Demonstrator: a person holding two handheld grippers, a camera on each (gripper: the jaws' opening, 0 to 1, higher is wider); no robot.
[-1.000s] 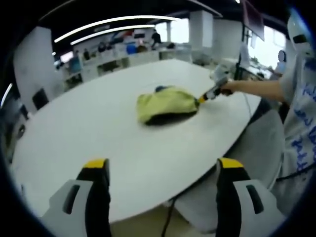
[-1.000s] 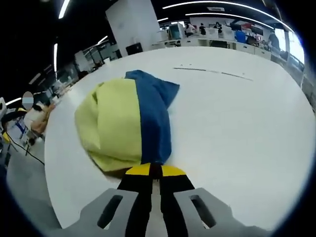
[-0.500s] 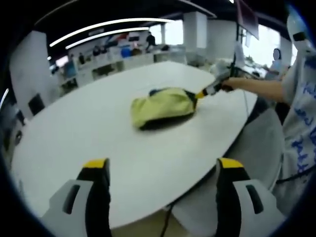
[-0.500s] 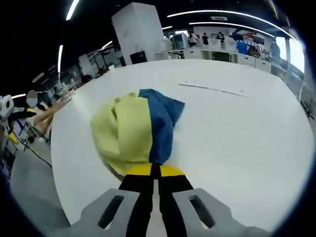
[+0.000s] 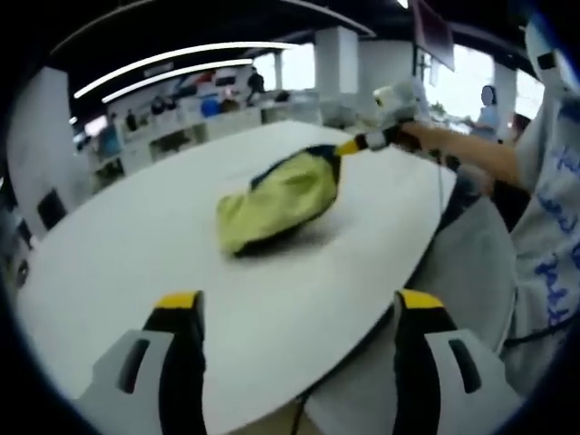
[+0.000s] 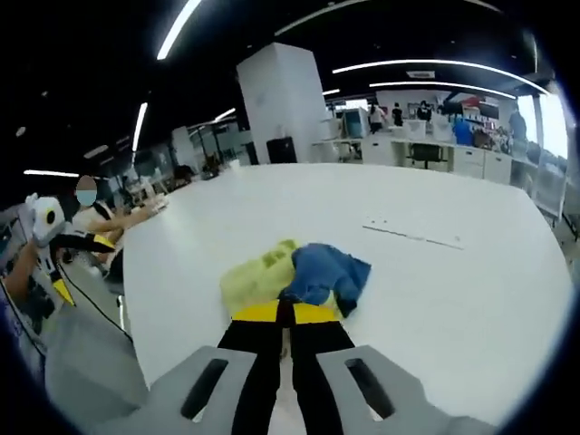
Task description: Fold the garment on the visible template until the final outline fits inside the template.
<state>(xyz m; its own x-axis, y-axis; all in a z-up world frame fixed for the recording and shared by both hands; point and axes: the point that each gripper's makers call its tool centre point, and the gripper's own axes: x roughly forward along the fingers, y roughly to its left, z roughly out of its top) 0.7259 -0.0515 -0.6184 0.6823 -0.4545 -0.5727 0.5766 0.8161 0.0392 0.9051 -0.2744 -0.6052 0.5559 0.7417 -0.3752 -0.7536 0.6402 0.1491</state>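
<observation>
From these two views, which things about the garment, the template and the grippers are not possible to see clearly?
- Template: no outline is readable on the white table in either view; blur and glare wash it out.
- Garment type: bunched and lifted, so sleeves or shape cannot be told.
- Pinched garment edge: in the right gripper view the right gripper covers it.
- Faint marks on the table: too small to read.
- Left gripper: its body is cut off by the bottom edge.

Garment point(image 5: 276, 195) on table point(image 5: 127, 263), right tool point(image 6: 279, 313) at its edge (lifted), left tool point(image 5: 290, 308) well back
</observation>
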